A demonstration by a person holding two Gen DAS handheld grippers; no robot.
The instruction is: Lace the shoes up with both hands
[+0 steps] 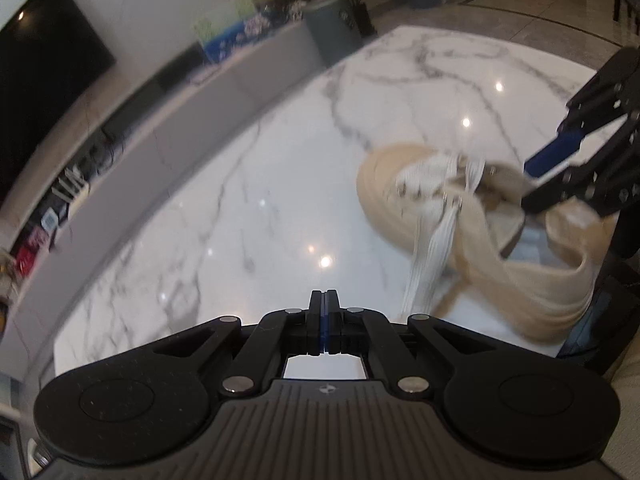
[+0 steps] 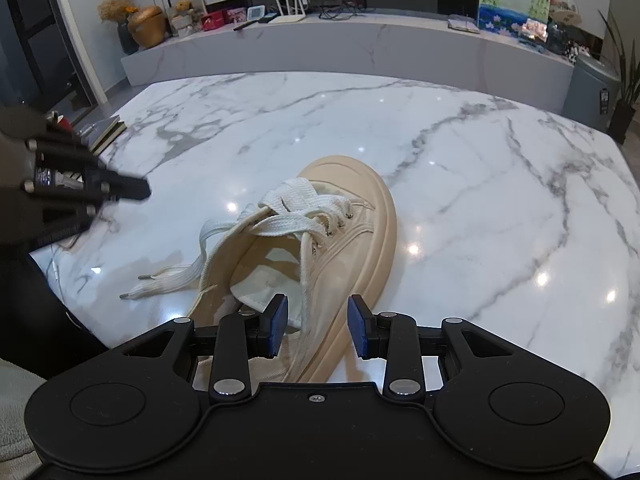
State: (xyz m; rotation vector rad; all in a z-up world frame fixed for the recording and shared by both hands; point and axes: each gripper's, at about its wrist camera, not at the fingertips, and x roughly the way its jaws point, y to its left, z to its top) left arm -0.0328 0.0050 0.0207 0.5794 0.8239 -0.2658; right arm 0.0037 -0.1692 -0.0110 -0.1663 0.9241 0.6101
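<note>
Risk: the loose lace ends (image 2: 168, 280) trail off the shoe (image 2: 352, 248) at 8 o'clock on the bench (image 2: 500, 184); if you snag a crossed strand instead, you pull the threading slack or drag the shoe. Your right gripper (image 2: 317, 322) is spread wide, empty, straddling the shoe's side wall near the heel. Your left gripper (image 1: 324, 300) is clenched on nothing, hovering at 10 o'clock, apart from the shoe.
</note>
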